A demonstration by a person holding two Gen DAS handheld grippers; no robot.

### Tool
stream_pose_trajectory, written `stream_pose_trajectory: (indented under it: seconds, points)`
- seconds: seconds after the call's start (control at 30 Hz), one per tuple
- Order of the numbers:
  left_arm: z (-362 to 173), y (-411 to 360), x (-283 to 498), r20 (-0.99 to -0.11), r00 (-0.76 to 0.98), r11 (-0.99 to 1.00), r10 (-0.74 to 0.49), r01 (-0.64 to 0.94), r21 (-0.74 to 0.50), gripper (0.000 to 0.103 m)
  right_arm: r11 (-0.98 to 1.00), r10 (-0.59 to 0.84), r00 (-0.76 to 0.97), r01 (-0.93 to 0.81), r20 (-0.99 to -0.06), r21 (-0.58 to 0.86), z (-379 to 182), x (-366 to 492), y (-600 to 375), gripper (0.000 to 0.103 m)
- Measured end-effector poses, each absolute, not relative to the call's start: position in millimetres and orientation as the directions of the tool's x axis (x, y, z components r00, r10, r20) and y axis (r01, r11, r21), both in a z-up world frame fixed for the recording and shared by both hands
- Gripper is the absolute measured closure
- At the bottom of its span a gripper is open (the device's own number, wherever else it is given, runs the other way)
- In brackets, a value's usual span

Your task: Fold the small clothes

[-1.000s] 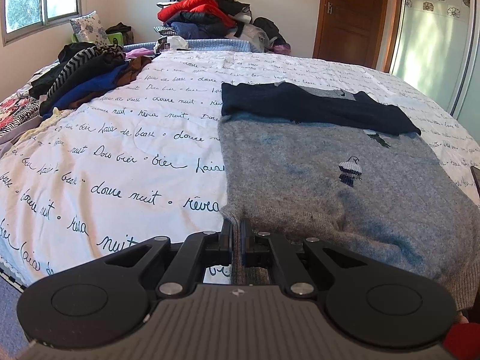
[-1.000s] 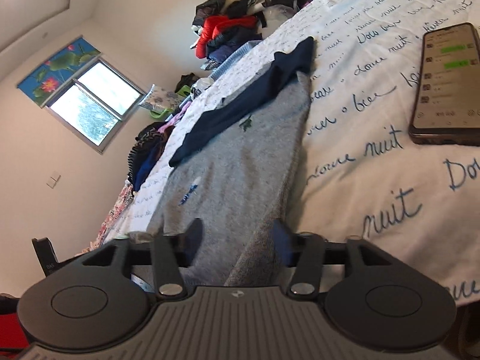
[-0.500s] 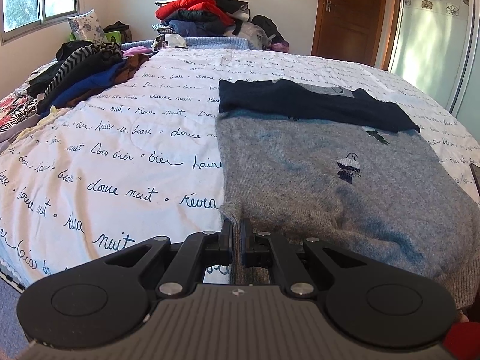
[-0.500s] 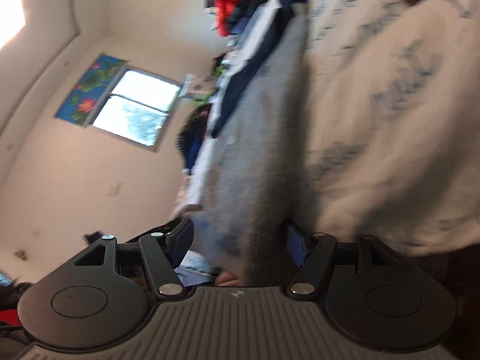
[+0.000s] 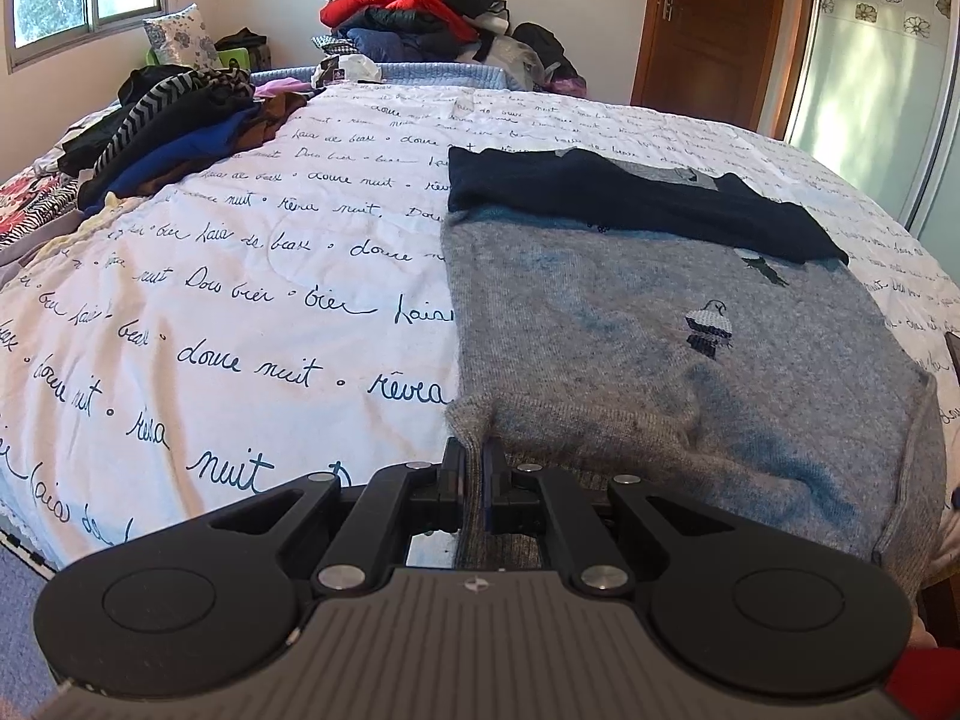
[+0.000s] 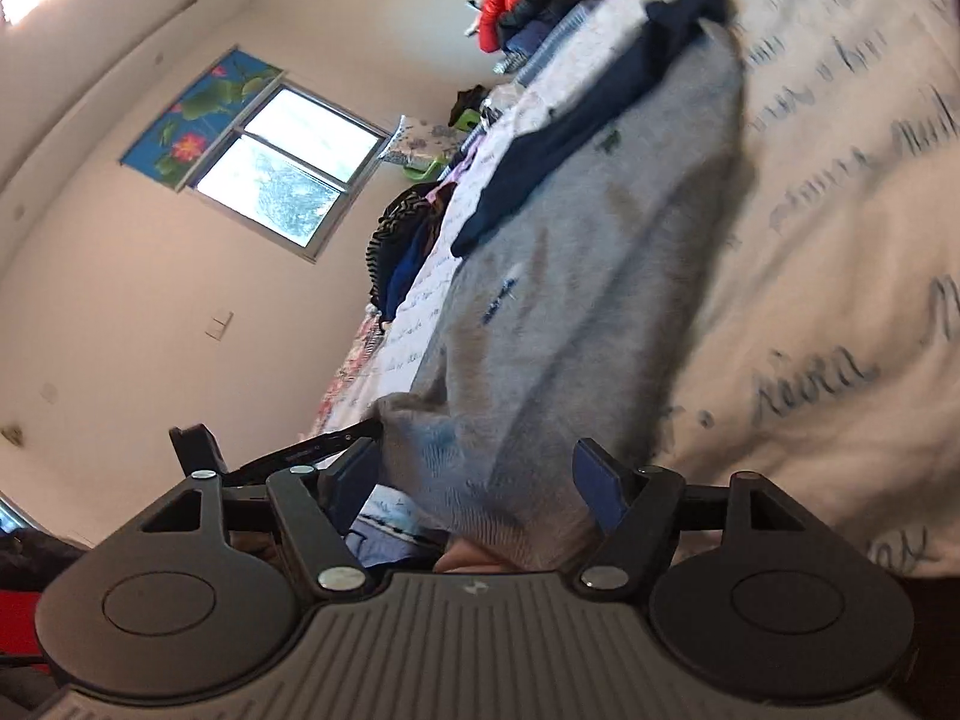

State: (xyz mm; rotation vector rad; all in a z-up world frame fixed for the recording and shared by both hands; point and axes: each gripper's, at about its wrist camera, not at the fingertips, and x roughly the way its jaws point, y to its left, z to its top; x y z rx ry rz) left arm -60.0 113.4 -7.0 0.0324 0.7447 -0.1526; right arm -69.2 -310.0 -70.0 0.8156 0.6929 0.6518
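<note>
The grey sweater (image 5: 672, 360) lies flat ahead of both tools, sleeves already folded across its top. Its hem corner is pinched in the left gripper (image 5: 474, 468); the other corner sits ungripped between the opening jaws of the right gripper (image 6: 474, 480), so the bottom fold is judged pending.

bed (image 5: 252, 276) with white cover printed in dark cursive script. grey sweater (image 5: 660, 360) flat on cover, navy part folded across its far end. left of sweater, at far bed edge: heap of dark and striped clothes (image 5: 168, 120). beyond sweater, at bed's far end: pile with red jacket (image 5: 408, 6).
</note>
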Motion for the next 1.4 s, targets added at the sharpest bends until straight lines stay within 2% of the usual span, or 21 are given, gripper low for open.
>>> stream_pose_trajectory:
  seconds: [0.07, 0.13, 0.23, 0.3, 0.4, 0.5, 0.57, 0.63, 0.67, 0.7, 0.73, 0.83, 0.9, 1.07, 1.23, 1.33, 1.37, 1.4]
  points:
    - [-8.3, 112.5, -59.8, -0.679, 0.723, 0.988, -0.127, 0.152, -0.022, 0.095, 0.702, 0.644, 0.655, -0.3, -0.396, 0.646, -40.2, -68.6, -287.9, 0.031]
    - [-10.8, 112.4, -58.9, -0.684, 0.718, 0.988, -0.128, 0.151, -0.027, 0.095, 0.849, 0.523, 0.705, -0.382, -0.48, 0.364, -12.3, -67.1, -250.7, 0.031]
    - [-13.8, 113.5, -57.6, -0.689, 0.712, 0.989, -0.131, 0.145, -0.037, 0.095, 0.908, 0.368, 0.755, -0.418, -0.543, 0.034, -0.8, -57.0, -197.7, 0.031]
    - [-15.2, 114.1, -57.4, -0.692, 0.71, 0.989, -0.132, 0.146, -0.04, 0.095, 0.909, 0.326, 0.754, -0.416, -0.57, -0.032, -6.9, -42.8, -175.6, 0.032]
    - [-13.6, 116.4, -58.1, -0.69, 0.711, 0.989, -0.132, 0.146, -0.038, 0.094, 0.903, 0.284, 0.686, -0.426, -0.67, -0.054, -26.8, -21.9, -158.4, 0.032]
    - [-11.1, 121.6, -57.9, -0.685, 0.718, 0.99, -0.126, 0.133, -0.042, 0.094, 0.894, 0.112, 0.706, -0.379, -0.699, -0.238, -36.9, -46.7, -169.4, 0.031]
    - [-11.3, 123.4, -57.2, -0.684, 0.721, 0.992, -0.116, 0.121, -0.042, 0.094, 0.89, 0.023, 0.688, -0.345, -0.726, -0.298, -36.0, -67.0, -194.1, 0.026]
    - [-12.5, 123.2, -56.6, -0.686, 0.719, 0.992, -0.111, 0.116, -0.039, 0.094, 0.895, -0.101, 0.679, -0.257, -0.727, -0.364, -38.3, -84.4, -223.4, 0.026]
    - [-13.2, 122.6, -56.7, -0.688, 0.718, 0.992, -0.109, 0.117, -0.036, 0.094, 0.919, -0.101, 0.674, -0.219, -0.732, -0.329, -36.9, -90.9, -240.2, 0.026]
    - [-13.8, 121.6, -56.5, -0.689, 0.716, 0.992, -0.108, 0.118, -0.032, 0.094, 0.952, -0.033, 0.668, -0.206, -0.744, -0.227, -34.0, -95.7, -258.1, 0.026]
    - [-14.4, 120.3, -56.4, -0.691, 0.715, 0.992, -0.106, 0.12, -0.029, 0.094, 0.979, 0.091, 0.663, -0.198, -0.743, -0.056, -31.5, -97.3, -280.5, 0.026]
    - [-14.4, 117.8, -56.0, -0.691, 0.715, 0.992, -0.108, 0.125, -0.026, 0.094, 0.871, 0.457, 0.654, -0.194, -0.603, 0.451, -47.0, -94.0, -334.7, 0.026]
    - [-13.6, 117.1, -56.5, -0.689, 0.717, 0.991, -0.108, 0.129, -0.022, 0.094, 0.791, 0.538, 0.64, -0.157, -0.549, 0.591, -64.3, -88.2, -350.7, 0.026]
    - [-15.0, 118.6, -56.3, -0.693, 0.71, 0.99, -0.122, 0.134, -0.037, 0.094, 0.606, 0.688, 0.616, -0.195, -0.384, 0.771, -97.4, -91.1, -366.3, 0.027]
    - [-22.5, 118.2, -55.4, -0.708, 0.687, 0.984, -0.165, 0.164, -0.07, 0.093, 0.511, 0.747, 0.58, -0.19, -0.324, 0.838, -118.3, -90.3, -360.6, 0.032]
    - [-27.4, 119.6, -55.7, -0.713, 0.672, 0.978, -0.199, 0.187, -0.097, 0.09, 0.509, 0.766, 0.549, -0.199, -0.335, 0.837, -120.5, -82.9, -345.1, 0.04]
    - [-28.7, 120.3, -55.9, -0.714, 0.669, 0.976, -0.207, 0.192, -0.103, 0.09, 0.508, 0.77, 0.541, -0.2, -0.338, 0.838, -121.5, -80.4, -341.9, 0.045]
    - [-30.3, 121.6, -56.1, -0.713, 0.668, 0.974, -0.214, 0.197, -0.108, 0.09, 0.504, 0.776, 0.529, -0.197, -0.342, 0.841, -122.7, -77.8, -337.7, 0.054]
